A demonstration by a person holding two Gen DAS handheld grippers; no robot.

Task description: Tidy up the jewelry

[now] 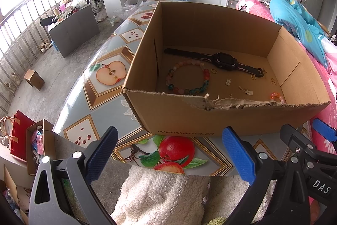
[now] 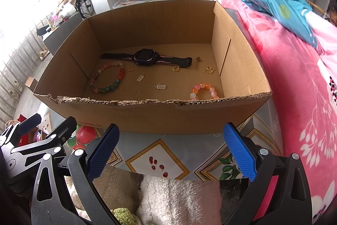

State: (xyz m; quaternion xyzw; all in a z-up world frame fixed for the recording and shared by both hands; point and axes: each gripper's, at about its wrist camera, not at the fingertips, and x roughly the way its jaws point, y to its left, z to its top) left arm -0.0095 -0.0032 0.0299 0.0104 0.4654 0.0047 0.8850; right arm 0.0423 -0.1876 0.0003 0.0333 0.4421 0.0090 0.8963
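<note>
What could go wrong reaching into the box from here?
1. The box's torn front edge stands between both open grippers, left and right, and the jewelry; fingers may catch it and shove the box.
2. The small gold rings and charms lie flat, likely hard to pinch.
3. The pink bracelet sits near the front wall, a tight approach.

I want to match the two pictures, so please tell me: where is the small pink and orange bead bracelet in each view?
Left wrist view: small pink and orange bead bracelet at the box floor's lower right, half hidden behind the torn front edge.
Right wrist view: the bracelet lies fully visible, front right of the floor.
Shared landmark: the black smartwatch near the back of the cardboard box.
</note>
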